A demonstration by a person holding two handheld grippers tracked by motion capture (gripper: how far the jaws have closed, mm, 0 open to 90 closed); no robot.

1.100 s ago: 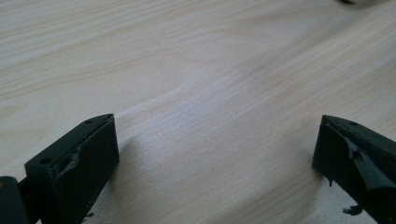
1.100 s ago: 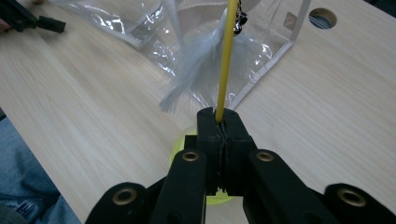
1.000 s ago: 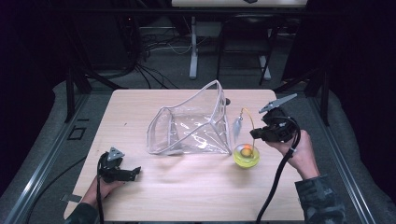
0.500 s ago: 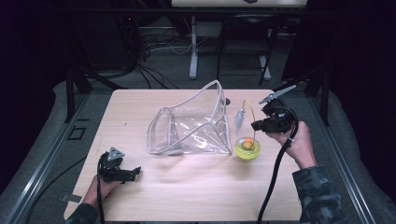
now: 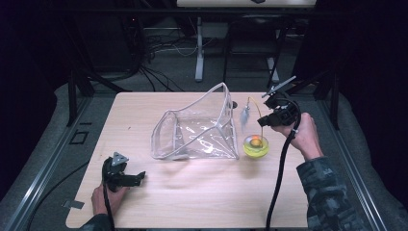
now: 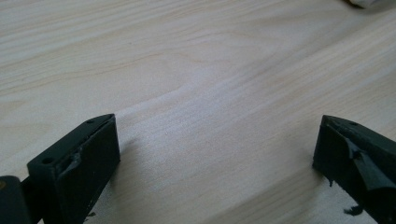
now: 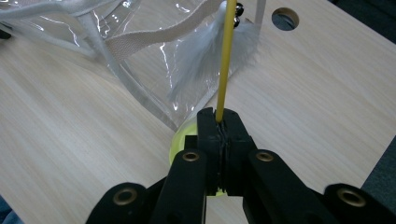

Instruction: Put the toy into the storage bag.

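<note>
At the right of the high view, the right tool sits raised above the pale wooden desk, held in a hand whose camouflage sleeve comes in from the lower right corner; its black cable hangs down toward the bottom edge. Its jaws are pressed together on a thin yellow wand, which arches away from the tool and ends in a white feather hanging just beside the clear plastic bag with white trim at the centre of the frame. Below the tool, a round yellow-green base with an orange ball rests on the desk, near the bag's lower right corner. In the right gripper view the tool's own body hides most of this base, and the feather is blurred against the bag. At the lower left, the left tool lies low on the desk in the other hand, its jaws wide apart with bare wood between them.
</note>
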